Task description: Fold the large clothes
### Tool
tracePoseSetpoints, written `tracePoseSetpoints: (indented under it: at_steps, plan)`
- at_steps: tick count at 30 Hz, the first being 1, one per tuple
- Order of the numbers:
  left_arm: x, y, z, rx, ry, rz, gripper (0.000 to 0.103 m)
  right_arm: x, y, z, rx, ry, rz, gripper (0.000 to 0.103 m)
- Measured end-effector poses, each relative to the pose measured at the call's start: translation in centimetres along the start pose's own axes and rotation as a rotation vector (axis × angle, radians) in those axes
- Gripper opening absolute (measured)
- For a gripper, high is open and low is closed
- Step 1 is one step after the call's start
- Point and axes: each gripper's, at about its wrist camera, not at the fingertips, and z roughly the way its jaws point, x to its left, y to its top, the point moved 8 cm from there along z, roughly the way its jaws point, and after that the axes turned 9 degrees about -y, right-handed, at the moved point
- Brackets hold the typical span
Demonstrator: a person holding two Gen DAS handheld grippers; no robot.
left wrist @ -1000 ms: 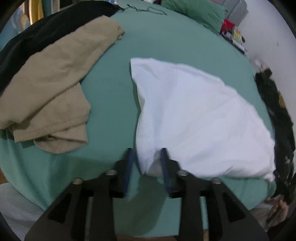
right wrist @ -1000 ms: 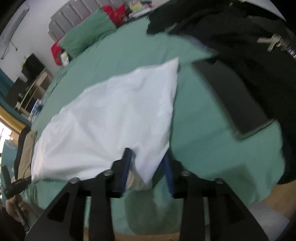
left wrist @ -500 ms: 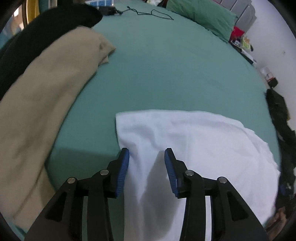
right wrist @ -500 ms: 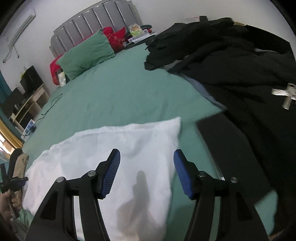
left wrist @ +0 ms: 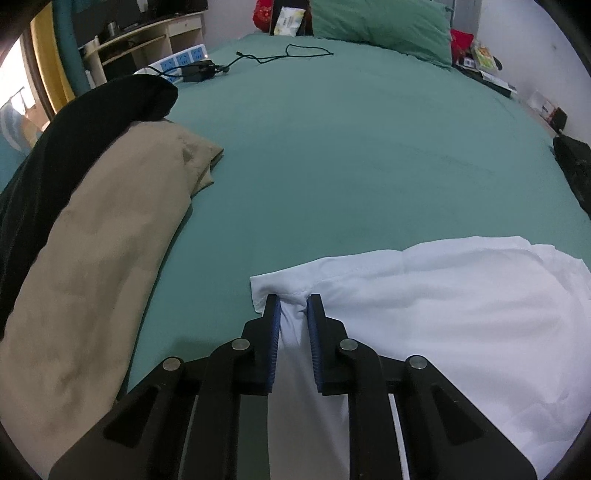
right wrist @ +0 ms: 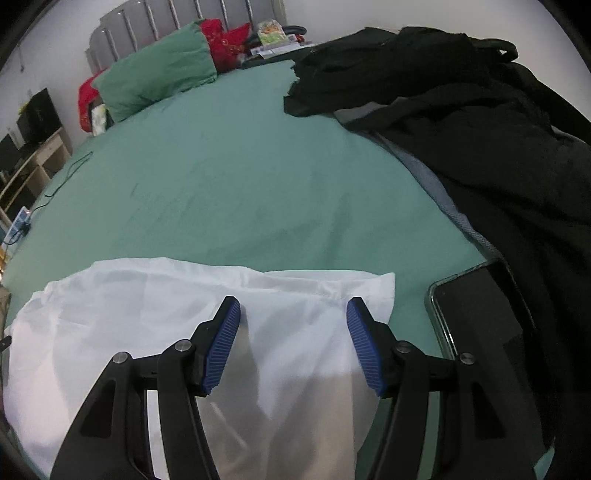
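Note:
A white garment (left wrist: 443,317) lies folded on the green bed sheet (left wrist: 351,147), its far edge running across both views. My left gripper (left wrist: 293,301) is at the garment's far left corner. Its jaws are closing, and a bunched ridge of white cloth is pinched between the blue pads. In the right wrist view the same white garment (right wrist: 147,295) lies under my right gripper (right wrist: 293,310). That gripper stands open just short of the far right corner, with flat cloth below the gap and nothing gripped.
A beige garment (left wrist: 99,258) and a black one (left wrist: 74,129) lie left of the white garment. A power strip with a cable (left wrist: 184,62) and a green pillow (left wrist: 376,26) sit at the bed's far end. Black clothes (right wrist: 498,129) and a dark phone (right wrist: 480,317) lie to the right.
Both grippers let go of the cloth they carried over and moved forward to the garment's far edge. The left jaws then narrowed onto the corner. The right jaws widened.

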Motion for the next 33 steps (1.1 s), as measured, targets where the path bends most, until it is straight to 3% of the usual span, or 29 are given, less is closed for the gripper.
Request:
tracePoseSetpoints:
  at_steps: [3,7,11,16,18,21,28,33]
  plan:
    - [0.0,0.0,-0.1,-0.009,0.008,0.013,0.017,-0.2,0.0,0.3,-0.009,-0.06,-0.039,0.06]
    - [-0.4,-0.2,-0.3,-0.013,0.062,0.038,0.017,-0.6,-0.1,0.3,-0.005,-0.079,-0.039,0.06]
    - [0.9,0.4,-2.0,-0.061,0.112,-0.019,0.017,-0.9,0.0,-0.1,-0.008,-0.105,-0.042,0.06]
    - [0.7,0.4,-5.0,-0.146,0.009,-0.106,0.019,-0.9,1.0,-2.4,-0.048,-0.142,-0.042,0.06]
    - [-0.4,-0.2,-6.3,-0.159,-0.026,-0.082,0.034,-0.5,1.0,-3.5,-0.058,-0.131,-0.052,0.062]
    - [-2.1,-1.7,-8.2,-0.182,-0.059,-0.033,0.035,0.3,0.5,-5.3,-0.072,-0.124,-0.081,0.073]
    - [-4.4,-5.2,-11.5,-0.199,-0.12,0.024,0.035,2.0,-1.4,-9.8,-0.093,-0.099,-0.136,0.078]
    - [-5.9,-6.4,-13.9,-0.237,-0.102,0.106,0.035,3.2,-4.1,-12.3,-0.089,-0.084,-0.178,0.081]
